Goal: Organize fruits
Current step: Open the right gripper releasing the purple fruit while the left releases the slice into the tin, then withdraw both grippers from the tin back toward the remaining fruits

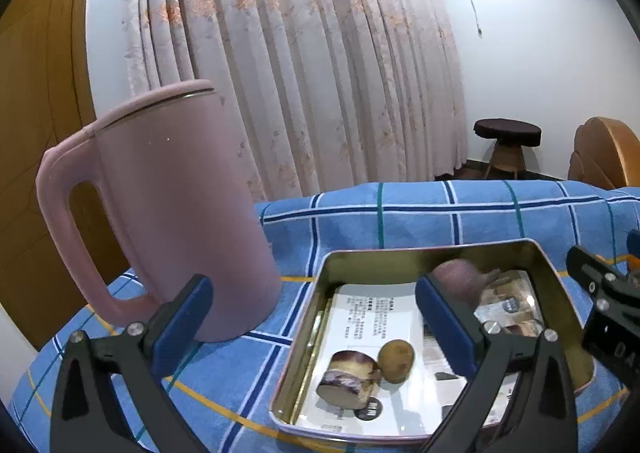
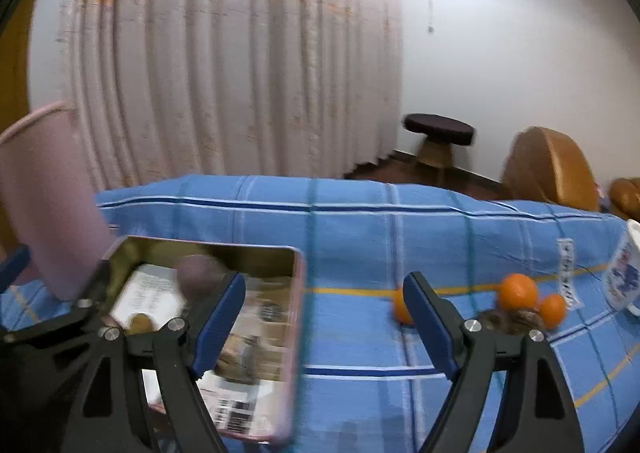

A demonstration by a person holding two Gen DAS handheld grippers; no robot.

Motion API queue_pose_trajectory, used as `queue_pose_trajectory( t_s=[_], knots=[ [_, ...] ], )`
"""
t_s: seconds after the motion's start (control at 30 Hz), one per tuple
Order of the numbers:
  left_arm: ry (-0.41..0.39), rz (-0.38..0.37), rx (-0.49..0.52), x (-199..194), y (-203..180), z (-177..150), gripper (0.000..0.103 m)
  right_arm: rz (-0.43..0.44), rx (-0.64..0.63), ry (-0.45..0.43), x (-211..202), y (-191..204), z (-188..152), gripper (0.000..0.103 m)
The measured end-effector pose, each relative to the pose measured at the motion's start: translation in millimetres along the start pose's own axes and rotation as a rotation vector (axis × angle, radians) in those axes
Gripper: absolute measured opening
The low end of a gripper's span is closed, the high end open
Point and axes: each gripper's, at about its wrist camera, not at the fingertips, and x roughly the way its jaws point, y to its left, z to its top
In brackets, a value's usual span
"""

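A gold metal tray lined with printed paper sits on the blue checked cloth. In it lie a cut sweet potato piece, a brown kiwi and a purple round fruit. My left gripper is open and empty, above the tray's left edge. My right gripper is open and empty, over bare cloth just right of the tray. Three oranges and a dark brown item lie on the cloth to the right; one orange is partly hidden by my right finger.
A tall pink kettle stands left of the tray. A white and blue mug stands at the far right edge. Curtains, a dark stool and a wooden chair lie beyond the table's far edge.
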Motion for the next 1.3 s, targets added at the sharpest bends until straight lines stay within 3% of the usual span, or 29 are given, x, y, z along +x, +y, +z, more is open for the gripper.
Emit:
queue_pose_trajectory(
  t_s=[0.5,1.3],
  knots=[
    [-0.014,-0.129,0.027,-25,-40,-7,0.103,-0.078,0.060,0.038,-8,-61,-15,0.082],
    [0.015,-0.229,0.127,-63,-135,-10,0.103,-0.144,0.108,0.056,-19,-140,-28,0.082]
  ],
)
